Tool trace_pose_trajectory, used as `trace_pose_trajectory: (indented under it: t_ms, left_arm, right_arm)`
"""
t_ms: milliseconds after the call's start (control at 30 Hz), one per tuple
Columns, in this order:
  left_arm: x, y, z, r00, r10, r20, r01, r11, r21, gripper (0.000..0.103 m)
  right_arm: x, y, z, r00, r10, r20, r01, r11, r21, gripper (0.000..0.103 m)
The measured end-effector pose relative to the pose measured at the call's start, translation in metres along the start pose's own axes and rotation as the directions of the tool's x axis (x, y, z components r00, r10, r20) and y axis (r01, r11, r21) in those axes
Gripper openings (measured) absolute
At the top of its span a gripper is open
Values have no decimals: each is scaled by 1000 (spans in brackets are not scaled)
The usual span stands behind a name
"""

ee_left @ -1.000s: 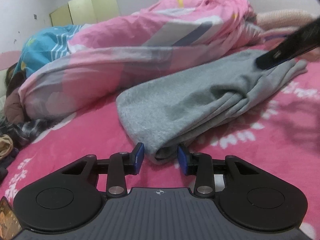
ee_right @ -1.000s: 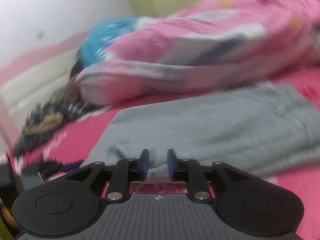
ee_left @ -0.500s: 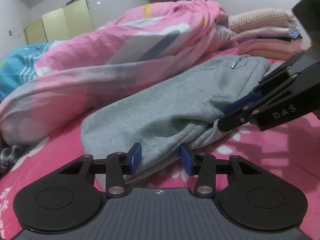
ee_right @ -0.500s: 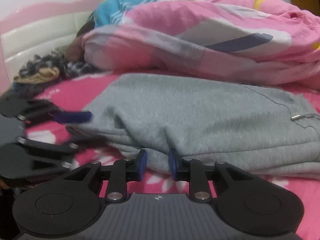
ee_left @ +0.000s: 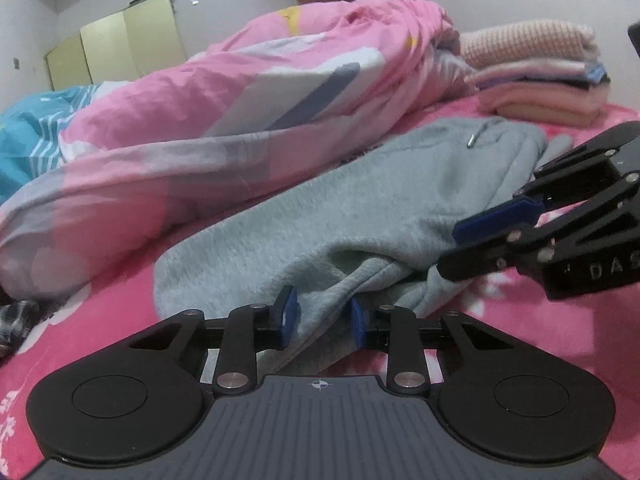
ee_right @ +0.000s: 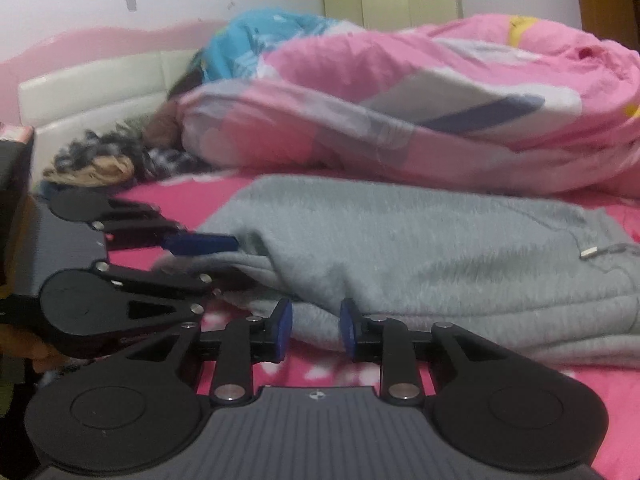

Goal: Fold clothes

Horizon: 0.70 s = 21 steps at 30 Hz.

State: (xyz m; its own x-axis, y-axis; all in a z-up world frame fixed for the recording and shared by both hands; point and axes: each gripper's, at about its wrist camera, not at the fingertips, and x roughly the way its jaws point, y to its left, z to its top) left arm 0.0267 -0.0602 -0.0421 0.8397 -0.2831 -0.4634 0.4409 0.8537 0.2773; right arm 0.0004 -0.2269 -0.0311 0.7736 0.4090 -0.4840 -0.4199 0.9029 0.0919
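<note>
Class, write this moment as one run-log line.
left gripper: closing on grey garment edge | right gripper: gripping same edge | bed: fold pending

A home bedroom: a bed point(ee_left: 120, 320) with a rumpled quilt point(ee_left: 224, 120), padded headboard point(ee_right: 92, 84) and wardrobe point(ee_left: 116, 48).

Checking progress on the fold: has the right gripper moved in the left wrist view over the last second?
Yes. The right gripper came down from beside the pink quilt to the grey garment's near edge.
</note>
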Motion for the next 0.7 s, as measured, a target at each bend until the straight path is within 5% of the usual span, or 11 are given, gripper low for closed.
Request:
trace_pose_trajectory:
  t_ms: [100,267,400,700]
  left_arm:
    - [3,1,2,1000,-3,-4,3,1000,0,29]
    - [12,-9,0,1000,17,14,-17,999,46,28]
    - [5,-5,3,996,30,84,-29,1000,-11,12]
    - [-1,-5,4,994,-1,108,-1,1000,17,6]
  right_arm:
    - [-3,-5,6,999,21,45,-23,999,36,26]
    - [22,-13,-1,998,37,-51,-32,994,106,15]
    - [16,-10,1,999,46,-28,-43,994,100,11]
    - [57,-13,5,997,63,-39,-56,984,172,5]
